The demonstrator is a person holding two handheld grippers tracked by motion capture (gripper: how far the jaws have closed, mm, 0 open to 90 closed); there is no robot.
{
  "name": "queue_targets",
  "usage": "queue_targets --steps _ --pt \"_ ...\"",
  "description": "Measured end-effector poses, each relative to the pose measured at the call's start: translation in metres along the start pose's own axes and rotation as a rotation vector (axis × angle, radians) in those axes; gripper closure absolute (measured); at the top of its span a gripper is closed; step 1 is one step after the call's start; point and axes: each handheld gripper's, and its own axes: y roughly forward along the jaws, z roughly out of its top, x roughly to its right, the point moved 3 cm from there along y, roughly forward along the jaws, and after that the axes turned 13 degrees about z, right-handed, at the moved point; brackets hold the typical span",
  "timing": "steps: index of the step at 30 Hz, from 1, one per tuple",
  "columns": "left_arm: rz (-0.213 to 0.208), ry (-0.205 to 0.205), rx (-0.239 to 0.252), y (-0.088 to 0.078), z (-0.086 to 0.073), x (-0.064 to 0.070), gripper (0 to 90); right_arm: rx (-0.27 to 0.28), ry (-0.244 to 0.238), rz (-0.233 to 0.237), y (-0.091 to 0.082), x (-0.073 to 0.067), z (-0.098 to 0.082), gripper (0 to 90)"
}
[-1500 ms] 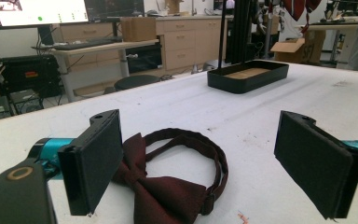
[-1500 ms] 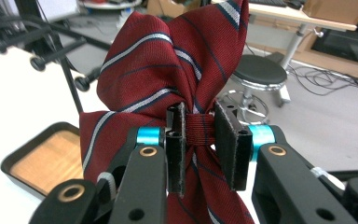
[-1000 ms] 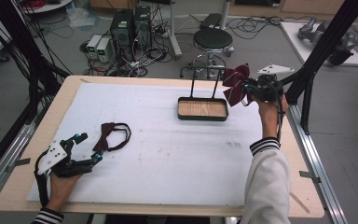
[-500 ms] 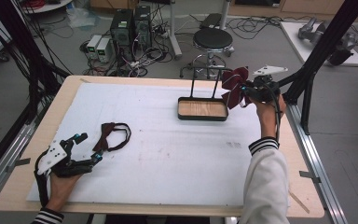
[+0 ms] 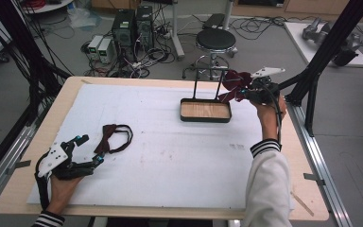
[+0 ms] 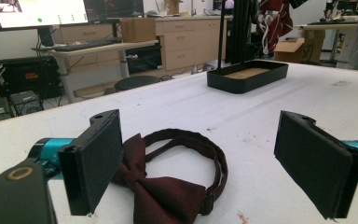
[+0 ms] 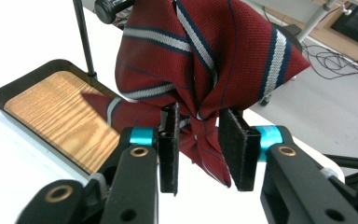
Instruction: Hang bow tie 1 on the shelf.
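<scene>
Striped bow tie (image 7: 200,56), woven maroon fabric with navy-and-grey bands, is hanging bunched off the stand's bar (image 7: 114,7) above the wood-floored black tray (image 7: 51,109). My right gripper (image 7: 200,140) has just been opening; the knot is sitting between the pads, slack. My left gripper (image 6: 205,163) is resting spread on the white tabletop (image 5: 170,142), straddling a plain maroon bow tie (image 6: 168,191).

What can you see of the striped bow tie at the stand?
The striped bow tie is dark red woven fabric with grey-white and navy diagonal stripes, bunched at its knot. It hangs at the black rack bar above the wood-bottomed tray. The right gripper has its knot between the jaws, which have just been opening, with gaps beside the pads.
</scene>
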Motion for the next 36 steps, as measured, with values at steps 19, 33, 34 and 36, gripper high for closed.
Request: queue_targets --steps 19,33,34,36 --pt "-0.001 0.005 -0.001 0.000 0.000 0.000 15.7 0.094 0.046 -0.058 -0.014 -0.003 0.004 30.2" --pt "-0.004 0.000 0.000 0.000 0.000 0.000 15.7 0.222 0.095 -0.007 -0.053 -0.026 0.014 11.2" --pt "-0.004 -0.001 0.001 0.000 0.000 0.000 15.7 0.222 0.095 -0.007 -0.053 -0.026 0.014 11.2" --pt "-0.005 0.001 0.000 0.000 0.000 0.000 15.7 0.293 0.086 0.004 -0.064 -0.038 0.013 11.2"
